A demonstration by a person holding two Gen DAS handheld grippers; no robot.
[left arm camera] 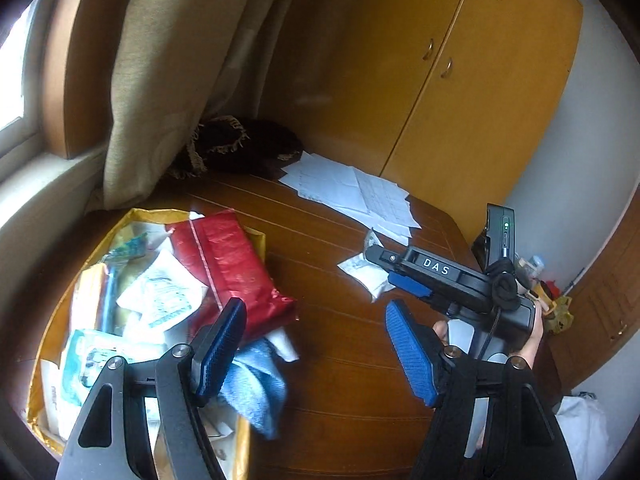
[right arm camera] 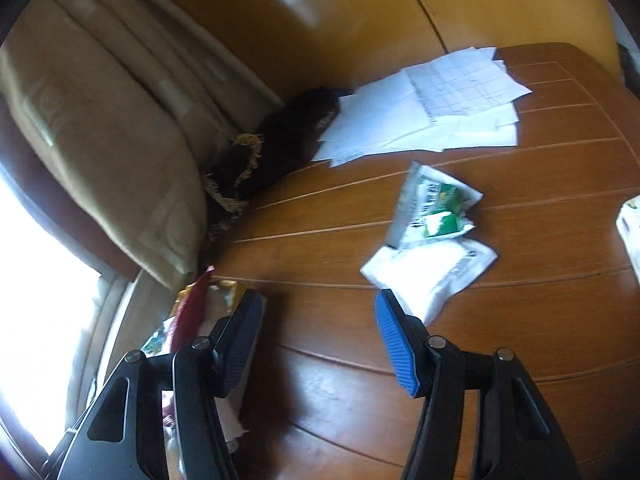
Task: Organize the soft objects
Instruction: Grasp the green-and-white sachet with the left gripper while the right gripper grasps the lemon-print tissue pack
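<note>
Above the table (right arm camera: 360, 360), both grippers (left (left arm camera: 316, 356), right (right arm camera: 320, 344)) gape empty; blue cloth (left arm camera: 256, 384) overhangs the yellow bag (left arm camera: 52, 312), likely to slide out.

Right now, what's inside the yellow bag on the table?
The yellow bag holds a red foil packet, white sachets and a blue cloth spilling over its edge. Anything beneath them is covered.

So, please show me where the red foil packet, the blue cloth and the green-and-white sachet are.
red foil packet (left arm camera: 232, 264), left wrist view, middle of its shiny face.
blue cloth (left arm camera: 256, 392), left wrist view, centre of the folds.
green-and-white sachet (right arm camera: 434, 208), right wrist view, printed front.
</note>
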